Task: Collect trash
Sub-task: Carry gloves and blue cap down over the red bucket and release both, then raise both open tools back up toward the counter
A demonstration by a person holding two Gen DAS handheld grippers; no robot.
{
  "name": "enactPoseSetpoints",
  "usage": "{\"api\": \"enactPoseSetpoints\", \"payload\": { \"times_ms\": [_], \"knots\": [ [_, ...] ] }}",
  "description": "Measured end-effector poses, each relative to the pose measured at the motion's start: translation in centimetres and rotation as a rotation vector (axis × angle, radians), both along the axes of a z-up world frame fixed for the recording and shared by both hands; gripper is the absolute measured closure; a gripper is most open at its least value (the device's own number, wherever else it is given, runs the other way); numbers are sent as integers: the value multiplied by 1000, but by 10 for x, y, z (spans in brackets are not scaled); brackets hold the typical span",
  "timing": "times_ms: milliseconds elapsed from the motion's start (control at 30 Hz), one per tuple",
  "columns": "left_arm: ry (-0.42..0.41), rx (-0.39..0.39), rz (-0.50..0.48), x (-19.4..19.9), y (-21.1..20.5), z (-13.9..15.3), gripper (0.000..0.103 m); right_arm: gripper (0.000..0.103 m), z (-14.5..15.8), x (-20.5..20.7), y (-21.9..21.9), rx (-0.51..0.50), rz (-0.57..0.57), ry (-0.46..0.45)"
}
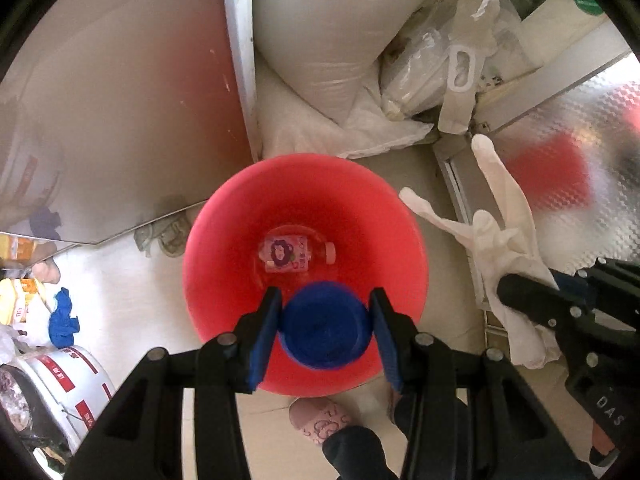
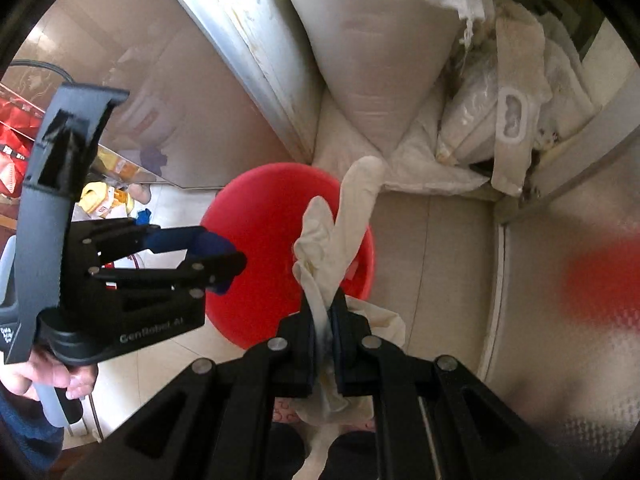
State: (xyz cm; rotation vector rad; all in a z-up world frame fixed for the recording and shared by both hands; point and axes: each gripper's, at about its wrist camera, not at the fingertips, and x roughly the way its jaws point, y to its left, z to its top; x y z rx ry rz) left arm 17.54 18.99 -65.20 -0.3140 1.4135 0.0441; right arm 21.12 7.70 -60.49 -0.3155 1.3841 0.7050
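Lying far left on the pale floor tiles [image 1: 132, 292]: a white tin with red labels [image 1: 68, 376] and, just above it, a crumpled blue cloth [image 1: 63, 319]. Rising behind them, a reflective steel cabinet panel [image 1: 132, 120].

Gripping a blue cup [image 1: 325, 326] between both blue pads: the left claw [image 1: 325, 334], spread only as wide as the cup, pressing one pad against each side. Hanging over the near part of the red bucket's [image 1: 224, 240] mouth, cup opening facing the camera. Seen side-on in the right wrist view, the same left claw [image 2: 218, 264] reaching over the bucket's [image 2: 256, 208] left rim, held by a bare hand [image 2: 52, 376] low at the left edge.

Lying on its side at the bottom of the bucket: a small pink-capped bottle [image 1: 292, 255] with a purple cartoon label, well below the cup.

Showing below the bucket, a pink slipper [image 1: 320, 420] on the tiles.

Leaning behind the bucket against the cabinet edge, a large white sack [image 1: 320, 40], with crumpled plastic bags [image 1: 424, 80] beside it.

Pinching a white rubber glove [image 2: 340, 236]: the right claw [image 2: 323, 340], nearly fully closed, with only the thin glove material between the pads. Glove fingers sticking up past the tips, overlapping the bucket's right rim in that view; its cuff trailing below the pads. In the left wrist view, the right claw [image 1: 508, 292] and glove [image 1: 500, 220] sitting just right of the bucket.
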Motion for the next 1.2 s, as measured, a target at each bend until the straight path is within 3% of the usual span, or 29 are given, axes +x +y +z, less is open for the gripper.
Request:
{"api": "enactPoseSetpoints", "payload": {
  "times_ms": [100,167,300,433,633,900,933,967,1000,1033,1200],
  "knots": [
    [-17,-5,21,-2,2,2,56,97,-2,0,-2,-1,-4,6],
    [-23,-16,37,-3,6,7,28,97,0,1,-3,-2,-5,7],
    [-36,12,35,-3,7,15,16,97,9,0,-4,-9,-9,0],
    [-38,89,14,-10,9,28,0,97,20,-1,2,-15,3,-4],
    [-36,109,55,-29,30,38,0,97,20,-6,20,-13,47,16],
    [4,129,99,-54,55,21,0,95,-12,-15,58,-28,143,55],
    [6,127,108,-56,57,19,0,92,-15,-16,60,-31,150,51],
    [11,127,118,-58,60,18,0,79,-18,-16,63,-46,162,33],
    [14,127,127,-60,62,17,0,55,-19,-19,65,-60,177,16],
    [17,125,132,-62,63,17,0,43,-21,-20,66,-69,196,7],
    [22,125,134,-68,64,25,0,23,-13,-24,65,-74,235,-14]
  ]
}}
